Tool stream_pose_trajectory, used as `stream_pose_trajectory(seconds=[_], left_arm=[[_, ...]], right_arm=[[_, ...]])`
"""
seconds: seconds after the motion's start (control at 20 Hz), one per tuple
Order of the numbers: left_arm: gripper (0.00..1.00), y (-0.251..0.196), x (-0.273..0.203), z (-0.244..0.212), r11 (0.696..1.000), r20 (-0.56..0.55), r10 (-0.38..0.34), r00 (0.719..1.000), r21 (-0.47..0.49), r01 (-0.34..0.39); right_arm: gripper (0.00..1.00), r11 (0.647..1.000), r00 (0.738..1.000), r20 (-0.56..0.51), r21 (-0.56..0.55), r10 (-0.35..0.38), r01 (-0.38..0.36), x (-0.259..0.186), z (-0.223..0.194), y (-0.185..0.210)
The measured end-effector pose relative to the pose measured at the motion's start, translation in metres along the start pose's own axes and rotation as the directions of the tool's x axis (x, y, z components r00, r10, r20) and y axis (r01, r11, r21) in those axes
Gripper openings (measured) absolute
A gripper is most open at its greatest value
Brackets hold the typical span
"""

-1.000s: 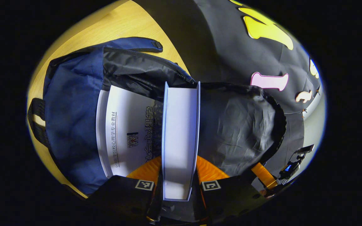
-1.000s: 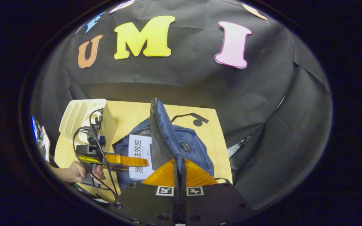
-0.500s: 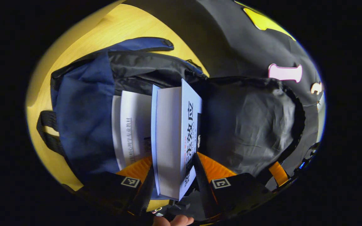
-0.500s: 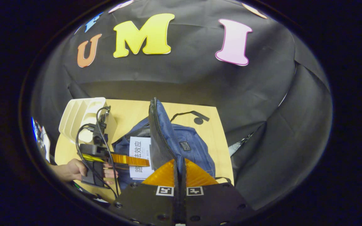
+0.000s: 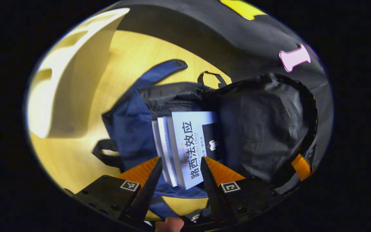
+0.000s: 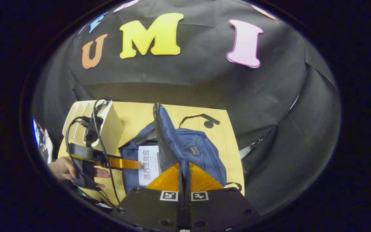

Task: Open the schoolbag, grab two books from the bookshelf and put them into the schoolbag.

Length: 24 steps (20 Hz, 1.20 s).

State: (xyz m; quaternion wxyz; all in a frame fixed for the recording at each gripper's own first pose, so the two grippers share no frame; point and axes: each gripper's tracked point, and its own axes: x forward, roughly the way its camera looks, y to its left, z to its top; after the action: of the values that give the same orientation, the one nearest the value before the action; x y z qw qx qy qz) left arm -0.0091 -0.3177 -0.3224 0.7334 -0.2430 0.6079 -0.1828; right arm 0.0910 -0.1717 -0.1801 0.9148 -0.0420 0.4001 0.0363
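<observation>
Two books (image 5: 185, 145) lie stacked inside the open schoolbag (image 5: 130, 129), the top one cover-up, its near end poking out of the mouth toward the left gripper (image 5: 180, 167). That gripper's fingers stand apart on either side of the book's near corner, not pressing on it, so the second book looks to be released and the loading step is at its end. In the right gripper view the right gripper (image 6: 184, 174) has its fingers pinched together on the edge of the bag's flap (image 6: 163, 135), holding it upright so the mouth stays wide; the flap's dark lining (image 5: 266, 122) fills the space beside the books in the left gripper view. The bag rests on the table (image 6: 134, 112), just beside the bookshelf (image 6: 108, 129), whose slots seem empty from here, though their depths are hidden. What's left, by my reading, is small: the left gripper should draw straight back without snagging the cover — perhaps nudging the books deeper first, since their ends still overhang the opening — and only then should the right let the flap drop.
</observation>
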Motion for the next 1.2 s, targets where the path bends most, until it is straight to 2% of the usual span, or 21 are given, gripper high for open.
stream_pose_trajectory(seconds=[0.1,0.3,0.45,0.65,0.85,1.1,1.2], left_arm=[[0.77,0.012,-0.021,0.007,0.995,0.038,0.072,0.997,0.068,-0.075],[0.77,0.029,-0.058,0.012,0.98,0.075,0.143,0.987,0.125,-0.151],[0.77,0.044,-0.092,0.021,0.958,0.152,0.196,0.969,0.182,-0.223],[0.77,0.046,-0.146,0.046,0.941,0.3,0.207,0.931,0.2,-0.273],[0.76,0.047,-0.21,0.074,0.938,0.478,0.184,0.859,0.175,-0.298],[0.76,0.059,-0.29,0.1,0.922,0.664,0.16,0.731,0.163,-0.35],[0.77,0.064,-0.314,0.102,0.921,0.707,0.152,0.691,0.152,-0.358]], right_arm=[[0.0,1.0,1.0,0.003,0.005,0.008,-0.008,0.0,-0.002,0.006],[0.0,1.0,1.0,0.015,0.008,0.026,-0.026,-0.002,-0.005,0.021],[0.0,0.999,0.999,0.026,0.011,0.036,-0.036,-0.005,-0.01,0.035],[0.0,0.999,0.998,0.036,0.016,0.047,-0.048,-0.009,-0.018,0.057],[0.0,0.998,0.998,0.042,0.027,0.053,-0.054,-0.009,-0.028,0.08],[0.0,0.997,0.998,0.036,0.057,0.047,-0.049,-0.003,-0.038,0.106],[0.05,0.998,0.999,0.029,0.051,0.044,-0.046,0.001,-0.045,0.118]])
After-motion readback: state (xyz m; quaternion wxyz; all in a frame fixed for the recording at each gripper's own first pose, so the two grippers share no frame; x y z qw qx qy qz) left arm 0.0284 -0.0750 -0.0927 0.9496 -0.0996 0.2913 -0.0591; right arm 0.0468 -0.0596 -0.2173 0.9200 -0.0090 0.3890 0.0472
